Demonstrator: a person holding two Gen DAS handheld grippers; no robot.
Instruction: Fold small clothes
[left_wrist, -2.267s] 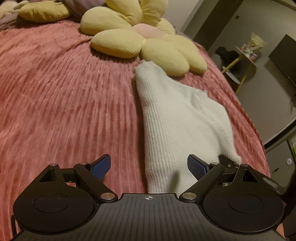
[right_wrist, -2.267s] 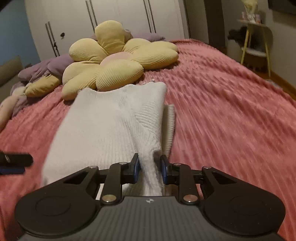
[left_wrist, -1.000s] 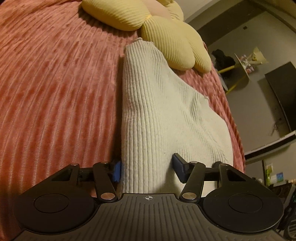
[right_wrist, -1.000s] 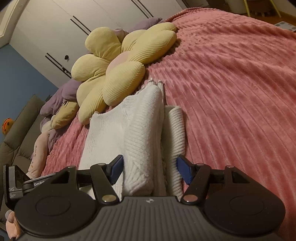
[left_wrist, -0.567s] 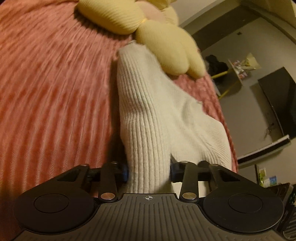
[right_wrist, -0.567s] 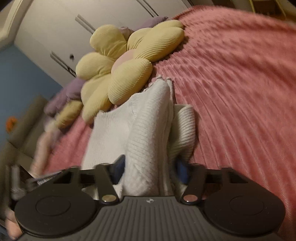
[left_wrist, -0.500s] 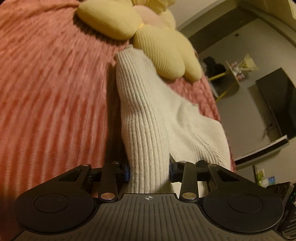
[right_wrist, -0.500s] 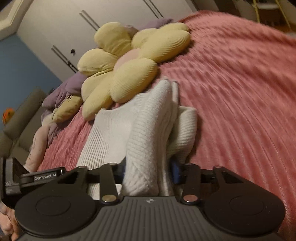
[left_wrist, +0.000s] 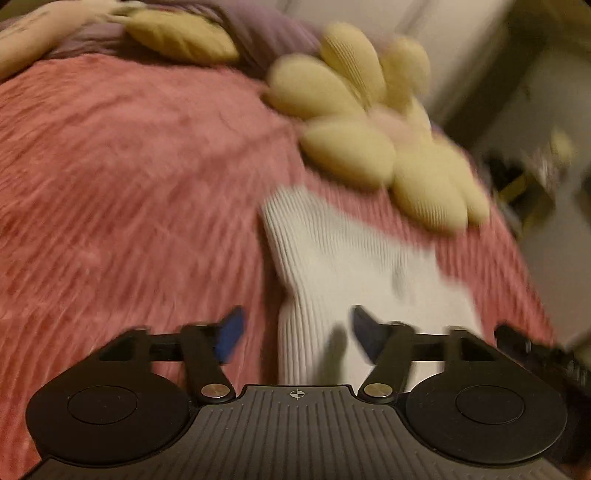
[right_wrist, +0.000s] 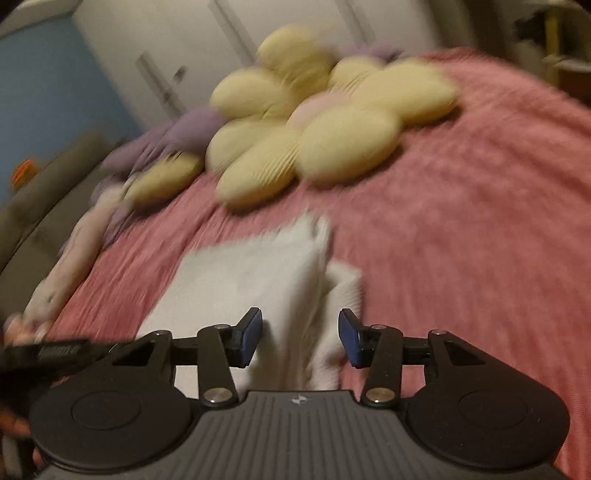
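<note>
A white ribbed knit garment (left_wrist: 343, 266) lies folded on the pink bedspread (left_wrist: 129, 192). It also shows in the right wrist view (right_wrist: 255, 280), with a narrower fold (right_wrist: 343, 291) beside its right edge. My left gripper (left_wrist: 293, 332) is open over the garment's near left edge, its blue pads clear of the cloth. My right gripper (right_wrist: 299, 338) is open over the garment's near right edge. Both views are motion-blurred.
A yellow flower-shaped cushion (left_wrist: 373, 144) lies just beyond the garment, also in the right wrist view (right_wrist: 314, 122). Purple and yellow pillows (right_wrist: 166, 158) sit at the bed's head. A yellow side table (left_wrist: 532, 184) stands off the bed's right side. The other gripper's tip (right_wrist: 55, 350) shows at left.
Both grippers were shut on the garment's near end half a second ago. Now both have opened and let it go, and the garment sits shorter and farther from the cushion.
</note>
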